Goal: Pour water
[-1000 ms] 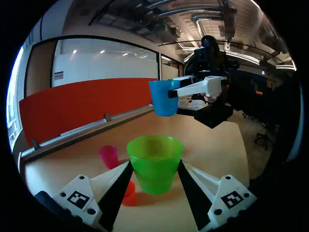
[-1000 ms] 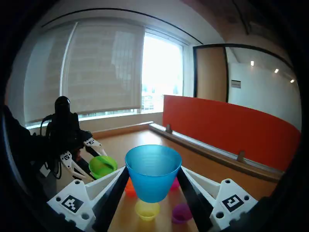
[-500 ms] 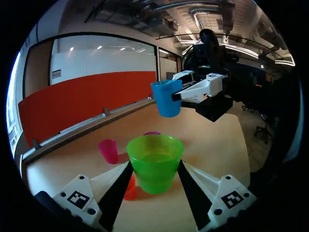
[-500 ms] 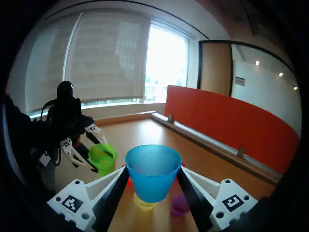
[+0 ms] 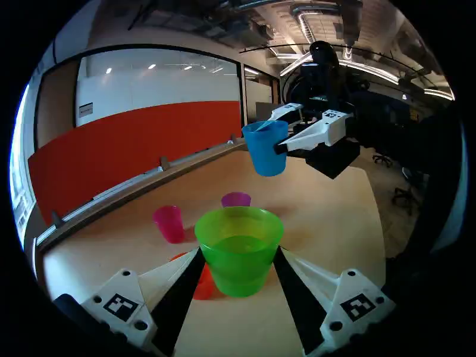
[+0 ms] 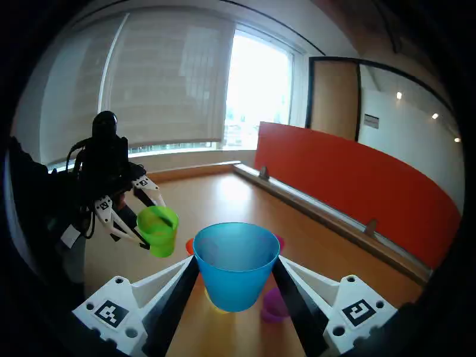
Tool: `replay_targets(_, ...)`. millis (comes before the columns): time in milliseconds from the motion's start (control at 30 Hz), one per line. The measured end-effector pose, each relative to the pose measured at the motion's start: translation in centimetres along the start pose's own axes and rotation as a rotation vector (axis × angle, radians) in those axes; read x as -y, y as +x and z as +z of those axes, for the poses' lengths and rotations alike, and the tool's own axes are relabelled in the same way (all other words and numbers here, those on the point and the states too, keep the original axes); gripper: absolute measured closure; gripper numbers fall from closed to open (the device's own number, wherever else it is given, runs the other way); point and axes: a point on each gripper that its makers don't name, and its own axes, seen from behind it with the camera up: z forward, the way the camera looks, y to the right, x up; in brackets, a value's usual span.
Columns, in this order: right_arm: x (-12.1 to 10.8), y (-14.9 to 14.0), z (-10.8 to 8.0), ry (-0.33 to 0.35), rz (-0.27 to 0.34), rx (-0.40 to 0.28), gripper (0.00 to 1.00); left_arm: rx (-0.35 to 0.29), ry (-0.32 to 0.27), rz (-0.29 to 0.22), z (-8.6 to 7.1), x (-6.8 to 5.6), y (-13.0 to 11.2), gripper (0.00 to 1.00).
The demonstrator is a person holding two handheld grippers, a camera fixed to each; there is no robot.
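Water in green cup, my left tongs pinching, now higher; right tongs pinch blue cup ahead; pour near.

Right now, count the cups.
6: green cup in left hand-held gripper, blue cup in right hand-held gripper; pink, purple, orange, yellow cups on the table. More may be hidden.
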Motion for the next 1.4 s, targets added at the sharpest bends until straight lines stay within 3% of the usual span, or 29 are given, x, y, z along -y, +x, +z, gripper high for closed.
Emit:
replay_targets(767, 0.4, -4.6, -0.2, 0.02, 0.008, 0.068, 0.12, 0.111, -0.051, 0.03, 0.5, -1.6, -3.4, 0.2)
replay_targets(1400, 0.9, -8.4, 0.6, 0.051, 0.009, 0.13, 0.11, 0.182, -0.107, 0.023, 1.3, -2.4, -6.0, 0.2)
